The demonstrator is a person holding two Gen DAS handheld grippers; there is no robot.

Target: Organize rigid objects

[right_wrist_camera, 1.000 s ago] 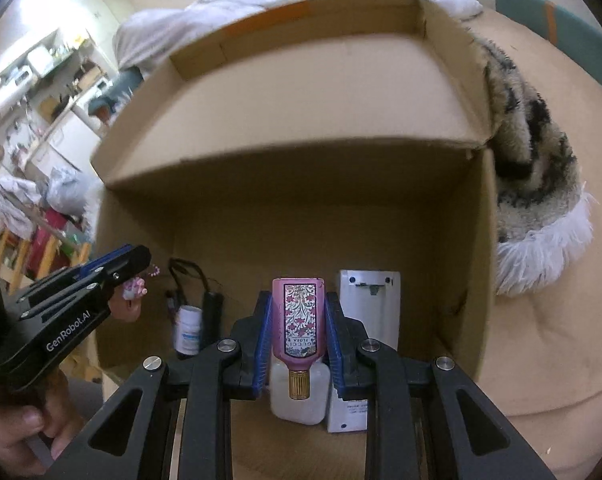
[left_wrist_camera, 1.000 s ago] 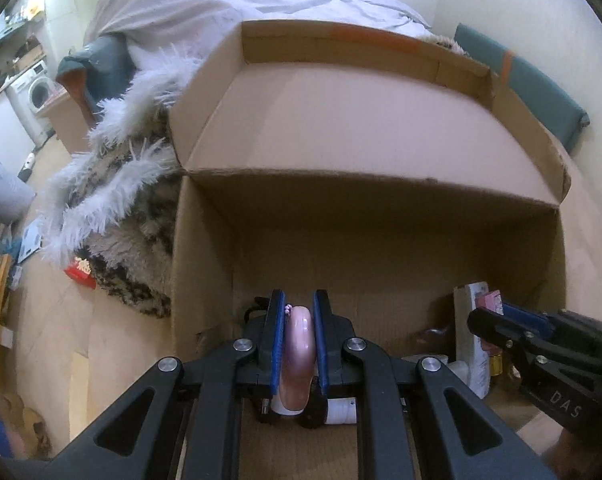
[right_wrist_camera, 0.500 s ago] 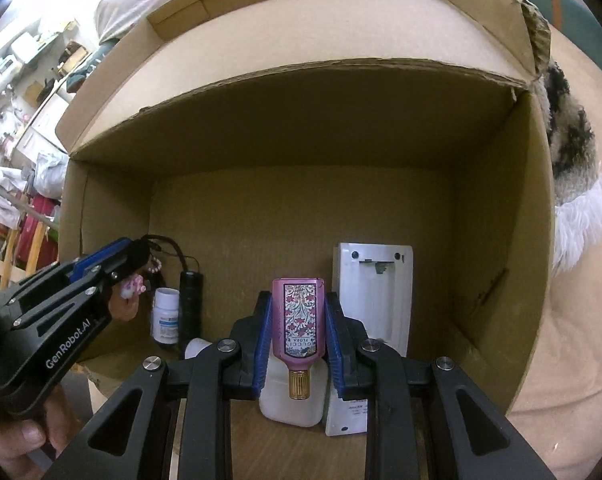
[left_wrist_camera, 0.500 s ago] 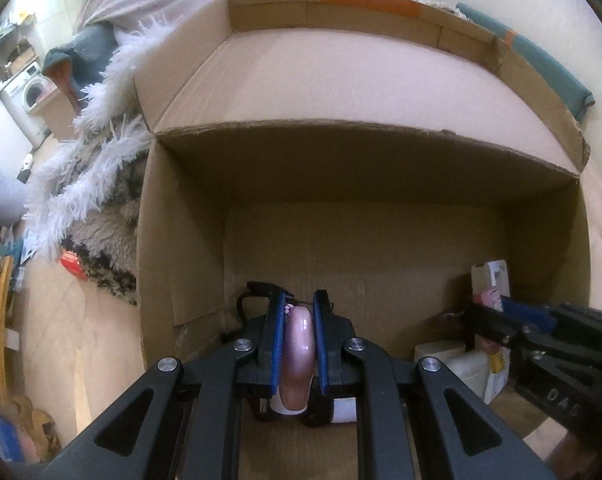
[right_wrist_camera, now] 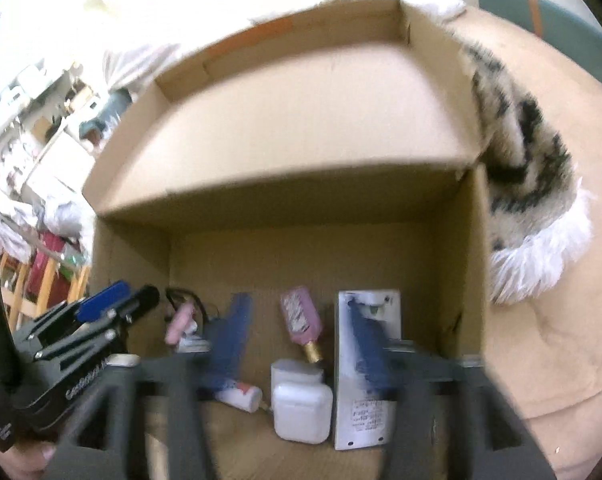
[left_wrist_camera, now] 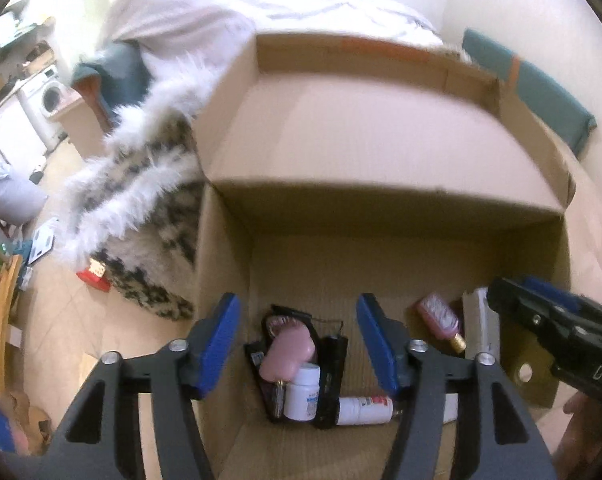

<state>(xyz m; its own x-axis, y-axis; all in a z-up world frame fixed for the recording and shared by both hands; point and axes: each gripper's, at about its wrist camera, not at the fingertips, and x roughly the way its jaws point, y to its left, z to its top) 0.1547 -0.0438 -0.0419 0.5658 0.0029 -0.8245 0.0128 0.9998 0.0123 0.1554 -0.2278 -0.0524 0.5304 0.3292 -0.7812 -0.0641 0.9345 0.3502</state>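
Above the carton, both grippers agape

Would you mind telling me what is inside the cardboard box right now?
The cardboard box holds a pink perfume bottle, white panel, white case, pill bottle, spray tube and pink object; the near floor is hidden.

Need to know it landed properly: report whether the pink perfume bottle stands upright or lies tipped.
Tipped. The perfume bottle leans in the box, gold cap down on the white case, free of the right jaws.

"DAS" on right claw body; "GenRobot" partly legible on left claw.
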